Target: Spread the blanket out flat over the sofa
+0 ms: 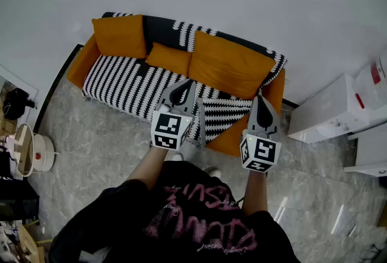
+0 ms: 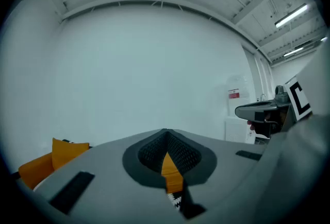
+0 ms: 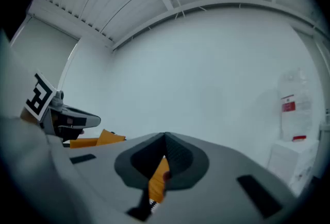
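Covering most of the seat and climbing part of the backrest, the black-and-white striped knitted blanket (image 1: 121, 83) lies on the orange fabric sofa (image 1: 81, 65), fairly smooth at the left but bunched and turned over on itself toward the near right, where a corner of orange seat shows bare. It looks soft and limp, light enough to lift by a corner yet likely to sag, drag and catch under the three orange cushions (image 1: 228, 65) resting on it; I judge that the best hold is its loose near-right edge, pinched at two well-separated points and drawn right and near. Just above that near edge, the left gripper (image 1: 180, 94) hangs with jaws pressed together on nothing, only a sliver of sofa showing past them. The right gripper (image 1: 261, 107), over the sofa's right end, is likewise closed and empty. Beyond the sofa stand a plain white wall, a grey marbled floor (image 1: 103, 135) and, to the right, a white cabinet (image 1: 329, 113).
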`<state>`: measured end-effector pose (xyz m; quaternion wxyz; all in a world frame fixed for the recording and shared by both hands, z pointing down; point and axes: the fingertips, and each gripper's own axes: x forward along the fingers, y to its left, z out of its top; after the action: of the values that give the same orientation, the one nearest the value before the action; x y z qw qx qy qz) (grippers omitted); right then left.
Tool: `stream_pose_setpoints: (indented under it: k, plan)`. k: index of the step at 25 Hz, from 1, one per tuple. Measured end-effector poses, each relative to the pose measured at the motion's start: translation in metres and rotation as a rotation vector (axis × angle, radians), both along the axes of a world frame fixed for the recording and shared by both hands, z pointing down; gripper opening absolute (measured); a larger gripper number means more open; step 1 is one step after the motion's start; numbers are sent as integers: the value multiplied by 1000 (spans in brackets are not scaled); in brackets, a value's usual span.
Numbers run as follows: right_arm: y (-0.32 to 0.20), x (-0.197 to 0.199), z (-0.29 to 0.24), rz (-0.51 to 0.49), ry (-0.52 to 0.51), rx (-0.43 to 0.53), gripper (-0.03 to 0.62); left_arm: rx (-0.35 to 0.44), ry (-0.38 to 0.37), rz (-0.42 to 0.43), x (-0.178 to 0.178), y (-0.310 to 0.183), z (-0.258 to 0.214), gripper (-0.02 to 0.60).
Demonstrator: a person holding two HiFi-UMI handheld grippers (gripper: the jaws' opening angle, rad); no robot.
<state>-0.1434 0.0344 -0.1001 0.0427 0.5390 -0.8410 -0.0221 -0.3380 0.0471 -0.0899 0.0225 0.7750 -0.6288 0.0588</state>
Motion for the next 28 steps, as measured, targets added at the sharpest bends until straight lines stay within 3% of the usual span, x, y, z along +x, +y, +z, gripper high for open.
stream_pose_setpoints:
  k: [12,18,28]
  plan:
    - [-4,13,6,-13,-6,-3,20,-8,-16,-18,12,-1,4,9]
    - [-1,22,-6,-32,-29,67,20,-15,-25,-20,23,2,6,9]
    - [-5,58,20,-36,-60,1,20,-63,-47,-45,48,-1,21,9]
